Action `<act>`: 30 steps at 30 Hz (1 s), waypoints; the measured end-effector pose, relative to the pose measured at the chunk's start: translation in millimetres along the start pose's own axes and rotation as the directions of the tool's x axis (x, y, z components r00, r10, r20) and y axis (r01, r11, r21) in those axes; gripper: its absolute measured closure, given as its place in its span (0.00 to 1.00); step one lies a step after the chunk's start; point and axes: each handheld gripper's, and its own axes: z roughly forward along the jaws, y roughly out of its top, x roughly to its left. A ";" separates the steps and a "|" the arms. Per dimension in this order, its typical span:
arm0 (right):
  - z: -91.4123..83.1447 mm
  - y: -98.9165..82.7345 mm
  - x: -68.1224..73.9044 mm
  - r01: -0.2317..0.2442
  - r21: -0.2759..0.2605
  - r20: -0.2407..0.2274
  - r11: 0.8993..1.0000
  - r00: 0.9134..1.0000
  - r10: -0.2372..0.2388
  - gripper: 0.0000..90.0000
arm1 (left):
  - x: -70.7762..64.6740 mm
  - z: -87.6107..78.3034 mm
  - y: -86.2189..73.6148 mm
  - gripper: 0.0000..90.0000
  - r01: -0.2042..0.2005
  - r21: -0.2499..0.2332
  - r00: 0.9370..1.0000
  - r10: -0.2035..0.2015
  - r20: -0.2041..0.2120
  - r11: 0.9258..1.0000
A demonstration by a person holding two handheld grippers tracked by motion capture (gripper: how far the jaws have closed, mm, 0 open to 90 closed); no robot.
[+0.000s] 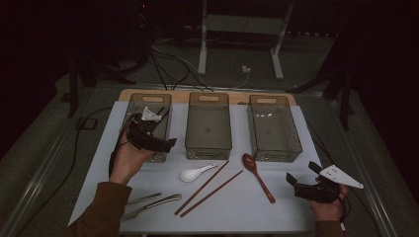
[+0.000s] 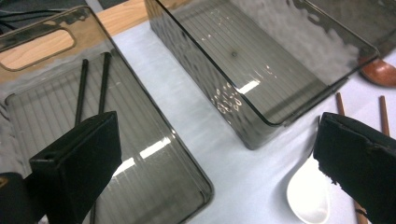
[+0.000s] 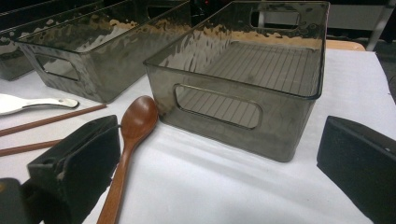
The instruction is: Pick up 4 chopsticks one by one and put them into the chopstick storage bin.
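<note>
Beside my right hand-held gripper, at about ten o'clock from it on the counter, lies the wooden spoon, its bowl touching or nearly touching the right-hand bin; I judge it light, stiff and smooth, best pinched mid-handle across the narrow shaft. My right jaws stand released and empty. My left hand-held gripper hangs released over the left bin, where two dark chopsticks lie.

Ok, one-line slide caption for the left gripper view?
Open left tool above the left bin holding black chopsticks, beside the empty middle bin and white spoon.
</note>
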 end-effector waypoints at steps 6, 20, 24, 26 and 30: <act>-0.3 0.1 -0.2 0.000 0.000 0.001 1.000 1.000 0.000 0.00 | -11.8 -1.6 -4.1 0.05 -0.021 -0.004 1.000 0.021 0.015 1.000; -0.4 0.2 -0.2 -0.001 -0.003 0.002 1.000 1.000 0.001 0.00 | -41.4 3.3 -16.0 0.05 -0.041 0.005 0.997 0.040 0.066 0.999; -0.5 0.3 0.3 -0.001 -0.003 0.002 1.000 1.000 0.001 0.00 | -44.7 7.3 -19.4 0.06 -0.042 0.009 0.996 0.041 0.078 0.999; -0.4 0.2 0.1 -0.001 -0.002 0.001 1.000 1.000 0.001 0.00 | -46.3 9.8 -21.3 0.06 -0.042 0.010 0.996 0.041 0.085 0.999; -0.4 0.2 0.3 -0.001 -0.002 0.001 1.000 1.000 0.001 0.00 | -51.7 15.1 -25.0 0.06 -0.051 0.018 0.994 0.049 0.100 0.999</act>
